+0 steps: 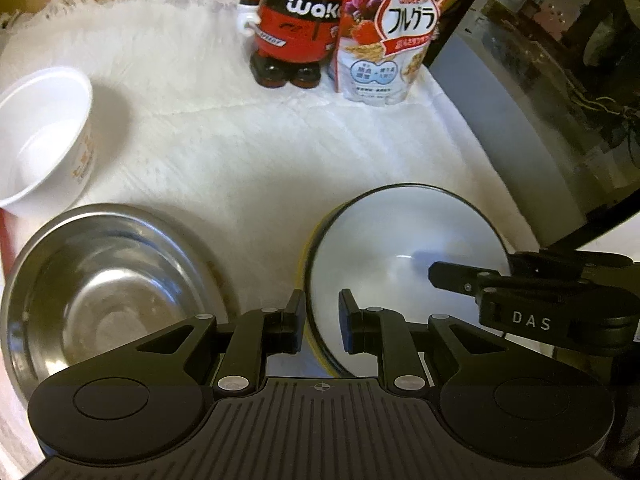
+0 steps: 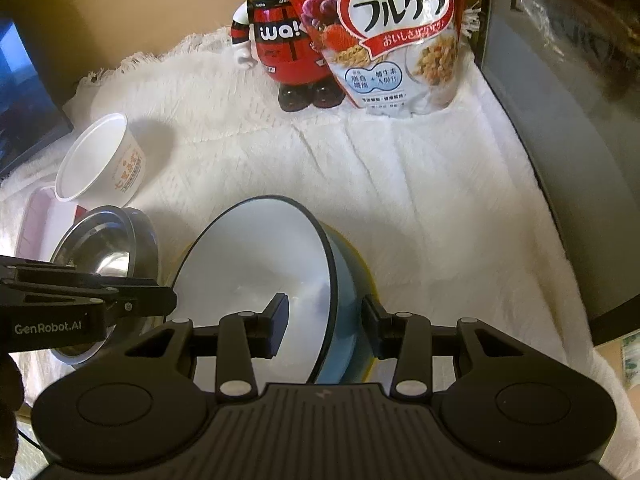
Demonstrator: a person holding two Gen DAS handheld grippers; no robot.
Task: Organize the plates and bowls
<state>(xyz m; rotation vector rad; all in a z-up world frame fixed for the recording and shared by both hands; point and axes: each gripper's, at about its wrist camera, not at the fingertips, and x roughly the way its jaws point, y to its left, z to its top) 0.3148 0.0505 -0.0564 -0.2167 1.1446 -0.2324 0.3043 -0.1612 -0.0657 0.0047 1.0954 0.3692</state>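
Note:
A blue bowl with a white inside sits nested in a yellow bowl on the white cloth. My left gripper is open, its fingers straddling the bowl's left rim. My right gripper is open, its fingers straddling the right rim, one pad inside and one outside. A steel bowl stands to the left. A white paper bowl stands further left and back.
A red and black toy figure and a Calbee cereal bag stand at the back. A dark appliance lines the right side. A white tray with a red edge lies at the left.

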